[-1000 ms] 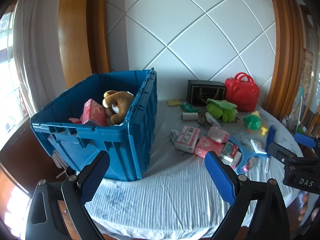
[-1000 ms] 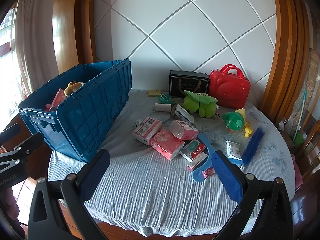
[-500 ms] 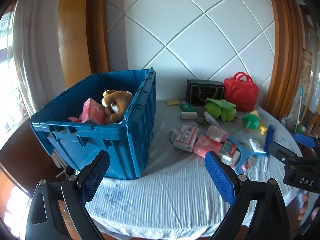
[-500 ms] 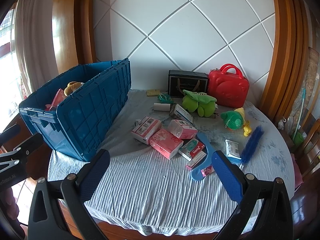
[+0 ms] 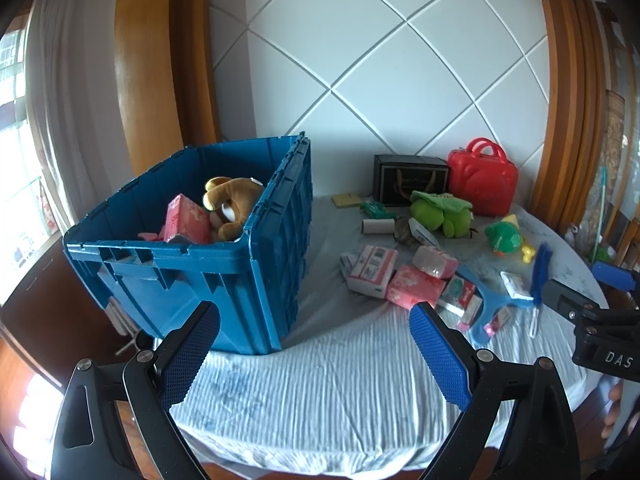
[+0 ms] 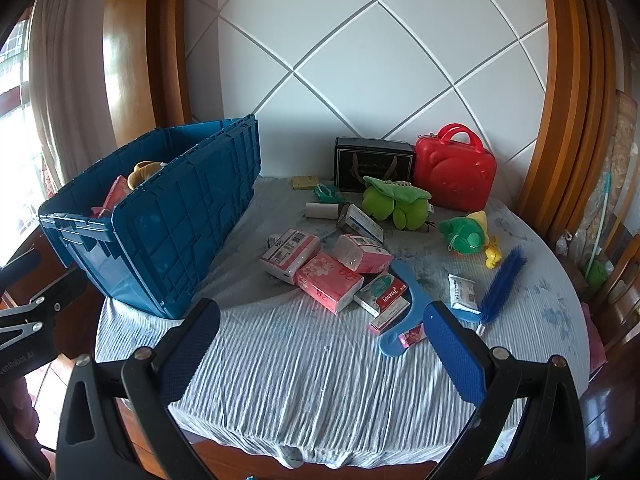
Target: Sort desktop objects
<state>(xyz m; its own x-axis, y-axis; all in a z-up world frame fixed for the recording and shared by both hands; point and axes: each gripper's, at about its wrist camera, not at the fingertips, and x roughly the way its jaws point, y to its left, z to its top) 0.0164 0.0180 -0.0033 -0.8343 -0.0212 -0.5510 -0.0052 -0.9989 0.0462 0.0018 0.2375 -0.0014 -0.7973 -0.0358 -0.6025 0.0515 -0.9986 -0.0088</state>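
A blue crate (image 5: pixel 240 276) (image 6: pixel 176 236) stands on the table's left, holding a brown plush bear (image 5: pixel 230 204) and a pink tissue pack (image 5: pixel 186 220). Loose items lie to its right: pink tissue packs (image 6: pixel 330 280), a white-and-pink box (image 6: pixel 290 254), a blue hanger (image 6: pixel 408 308), a blue brush (image 6: pixel 502 282), green plush toys (image 6: pixel 396 202), a red case (image 6: pixel 454 168) and a black box (image 6: pixel 372 164). My left gripper (image 5: pixel 314 354) hovers open over the table's near edge by the crate's corner. My right gripper (image 6: pixel 322 350) hovers open over the near edge, short of the pile. Neither holds anything.
The round table carries a wrinkled light-blue cloth (image 6: pixel 320 380). A white panelled wall (image 6: pixel 380 60) with wooden trim backs it. A curtain and window are at the left (image 5: pixel 40 140). Wooden chairs (image 6: pixel 616 280) stand at the right. The right gripper's body (image 5: pixel 600 328) shows at the left wrist view's right edge.
Both views have drawn back and risen very slightly; the objects sit a little smaller and higher in frame. Nothing on the table has moved, and both grippers stay open.
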